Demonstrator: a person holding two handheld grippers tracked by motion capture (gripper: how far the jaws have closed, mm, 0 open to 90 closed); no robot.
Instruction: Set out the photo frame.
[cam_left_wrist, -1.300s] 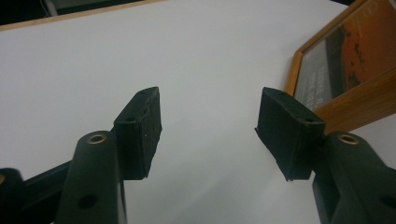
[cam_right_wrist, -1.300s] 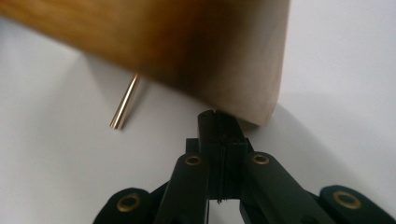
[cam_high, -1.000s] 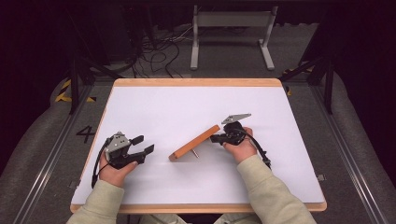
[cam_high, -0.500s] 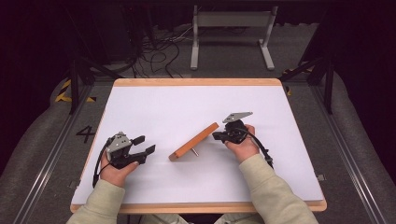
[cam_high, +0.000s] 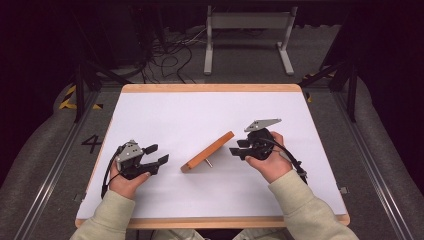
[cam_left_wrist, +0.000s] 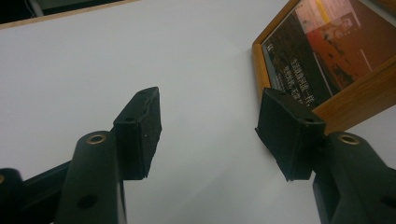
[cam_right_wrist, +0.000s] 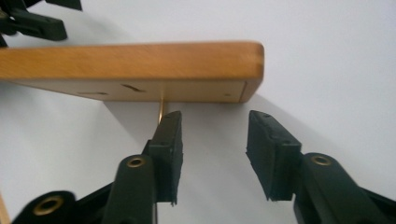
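1. A wooden picture frame (cam_high: 208, 151) stands propped on its back strut near the centre of the white bench (cam_high: 200, 110).
2. The left tongs (cam_high: 156, 155), at the frame's 8 o'clock, are spread open and empty, just short of it.
3. The right tongs (cam_high: 235, 148), at its 3 o'clock, gape open and empty behind the frame, not touching it.

A wooden picture frame (cam_high: 207, 151) stands tilted on its metal prop mid-table.
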